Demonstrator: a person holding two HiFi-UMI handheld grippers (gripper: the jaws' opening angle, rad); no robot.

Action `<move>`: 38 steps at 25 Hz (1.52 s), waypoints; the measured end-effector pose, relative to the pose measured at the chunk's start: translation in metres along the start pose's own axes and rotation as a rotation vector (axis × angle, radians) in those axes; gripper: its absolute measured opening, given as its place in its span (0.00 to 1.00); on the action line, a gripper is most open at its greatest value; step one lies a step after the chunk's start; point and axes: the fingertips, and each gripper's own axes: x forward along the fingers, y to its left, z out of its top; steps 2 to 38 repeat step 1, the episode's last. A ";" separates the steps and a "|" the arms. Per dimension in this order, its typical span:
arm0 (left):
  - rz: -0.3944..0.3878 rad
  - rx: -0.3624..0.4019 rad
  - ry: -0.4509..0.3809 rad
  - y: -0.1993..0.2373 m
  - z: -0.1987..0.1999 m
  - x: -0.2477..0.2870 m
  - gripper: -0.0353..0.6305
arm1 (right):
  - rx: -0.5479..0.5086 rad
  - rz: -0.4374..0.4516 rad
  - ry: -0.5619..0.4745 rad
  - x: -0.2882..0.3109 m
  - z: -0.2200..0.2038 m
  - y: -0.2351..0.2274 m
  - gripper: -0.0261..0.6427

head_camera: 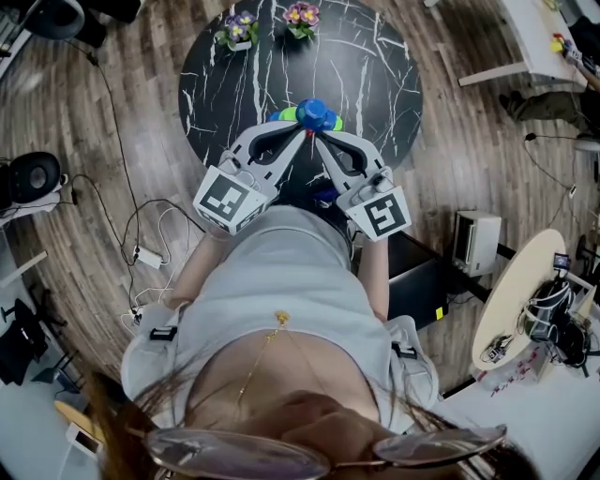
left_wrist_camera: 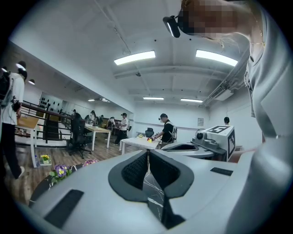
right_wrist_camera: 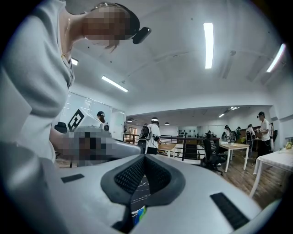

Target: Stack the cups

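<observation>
A cluster of blue and green cups (head_camera: 315,115) stands near the front of the round black marble table (head_camera: 375,66). My left gripper (head_camera: 301,134) and right gripper (head_camera: 318,138) point at it side by side, tips close together just short of the cups. Both are shut with nothing between the pads. In the left gripper view the jaws (left_wrist_camera: 148,154) meet over bare marble, and the right gripper (left_wrist_camera: 214,139) shows beside them. In the right gripper view the shut gripper (right_wrist_camera: 144,158) leaves a sliver of a blue-green cup (right_wrist_camera: 138,215) visible below.
Two small flower pots (head_camera: 239,28) (head_camera: 301,17) stand at the table's far edge. Cables and a power strip (head_camera: 148,256) lie on the wooden floor at the left. A box (head_camera: 476,241) and a pale round table (head_camera: 525,281) are at the right. People stand at desks in the distance.
</observation>
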 end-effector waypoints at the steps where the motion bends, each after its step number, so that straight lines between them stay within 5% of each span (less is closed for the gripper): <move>1: -0.001 0.000 0.000 0.000 0.000 0.000 0.11 | 0.000 0.000 0.001 0.000 0.000 0.000 0.06; 38: -0.001 0.000 0.000 0.000 0.000 0.000 0.11 | 0.000 0.000 0.001 0.000 0.000 0.000 0.06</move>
